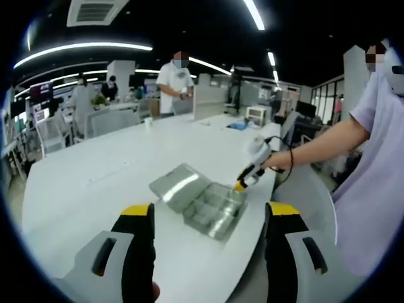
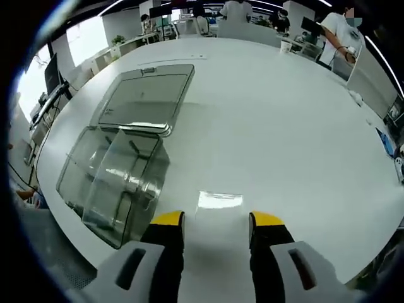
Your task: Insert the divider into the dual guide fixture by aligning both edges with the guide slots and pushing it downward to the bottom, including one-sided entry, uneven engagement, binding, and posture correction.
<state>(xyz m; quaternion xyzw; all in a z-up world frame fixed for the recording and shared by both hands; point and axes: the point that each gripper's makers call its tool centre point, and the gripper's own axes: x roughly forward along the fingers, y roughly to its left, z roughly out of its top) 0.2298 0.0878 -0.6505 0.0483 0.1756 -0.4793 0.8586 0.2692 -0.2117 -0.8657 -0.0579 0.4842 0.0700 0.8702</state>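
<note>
Left gripper view: left gripper (image 1: 210, 218) – jaws apart, empty, above the table (image 1: 95, 183); clear box (image 1: 211, 208) ahead, lid (image 1: 179, 185) open; right gripper (image 1: 240, 184) at its far edge.
Right gripper view: right gripper (image 2: 216, 221) – jaws apart, empty; box (image 2: 113, 180) just left, divider (image 2: 123, 177) inside.

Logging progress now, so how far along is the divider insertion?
Done: the clear box sits on the white table with its lid open. In hand: nothing; the right hand-held gripper hovers open beside the box, the left hand-held gripper open farther back. Left: grasping, aligning, pushing down the divider.
</note>
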